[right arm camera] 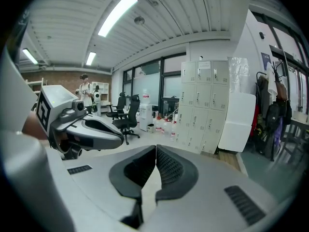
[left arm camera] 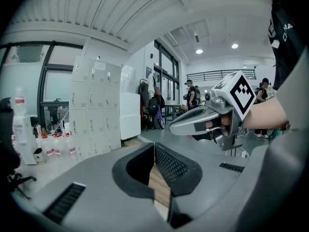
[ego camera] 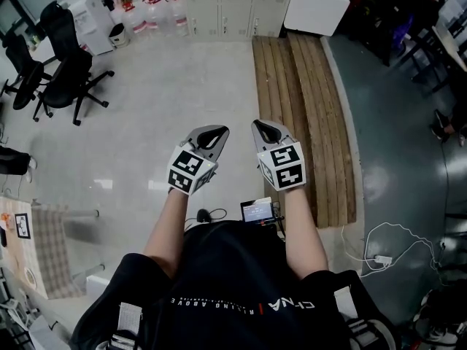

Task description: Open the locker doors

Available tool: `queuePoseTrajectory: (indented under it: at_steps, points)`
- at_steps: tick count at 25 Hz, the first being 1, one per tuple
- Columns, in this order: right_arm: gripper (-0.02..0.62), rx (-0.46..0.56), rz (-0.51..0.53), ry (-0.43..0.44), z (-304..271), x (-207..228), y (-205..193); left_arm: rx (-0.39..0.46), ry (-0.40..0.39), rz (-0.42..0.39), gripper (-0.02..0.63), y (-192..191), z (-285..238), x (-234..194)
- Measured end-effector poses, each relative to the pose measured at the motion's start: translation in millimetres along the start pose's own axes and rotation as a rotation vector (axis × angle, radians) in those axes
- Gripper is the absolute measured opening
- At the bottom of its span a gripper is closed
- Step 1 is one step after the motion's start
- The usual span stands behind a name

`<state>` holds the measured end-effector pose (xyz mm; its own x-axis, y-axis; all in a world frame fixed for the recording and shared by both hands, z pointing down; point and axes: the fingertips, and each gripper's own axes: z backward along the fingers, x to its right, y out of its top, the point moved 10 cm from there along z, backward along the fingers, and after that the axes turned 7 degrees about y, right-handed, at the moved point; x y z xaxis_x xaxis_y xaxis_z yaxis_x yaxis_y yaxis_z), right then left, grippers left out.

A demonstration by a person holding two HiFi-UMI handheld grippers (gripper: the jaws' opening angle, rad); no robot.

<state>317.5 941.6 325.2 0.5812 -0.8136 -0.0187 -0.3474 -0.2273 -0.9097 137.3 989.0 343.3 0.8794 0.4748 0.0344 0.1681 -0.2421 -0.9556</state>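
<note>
As the shirt [ego camera: 233,283] reads "RISING ABOVE", left gripper [left arm camera: 154,150] and right gripper [right arm camera: 155,152] are closed

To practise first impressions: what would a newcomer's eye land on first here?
The left gripper and right gripper, both shut and empty, are held side by side mid-frame in the head view. Ahead, wooden planks lie on the floor before the pale lockers, doors closed, at the room's far end.

An open-plan office or lab: pale lockers [ego camera: 222,6] at twelve o'clock, black swivel chairs [ego camera: 66,71] at ten o'clock, strip lights [right arm camera: 116,14] overhead.
</note>
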Motion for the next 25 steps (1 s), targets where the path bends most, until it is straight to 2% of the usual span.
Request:
queuePoseTrajectory:
  at_steps: [12,17,25]
  points:
    - [0.029,0.009,-0.017,0.031,36.9,48.4,-30.0,-0.029,0.058,-0.016,0.02,10.7,-35.2,48.1]
    - [0.029,0.057,-0.018,0.046,48.6,71.6,-37.1,-0.044,0.105,-0.018,0.021,13.0,-44.3,69.5]
    - [0.029,0.029,-0.023,0.066,26.4,88.2,-39.2,-0.049,0.134,0.011,0.02,9.9,-63.1,51.1]
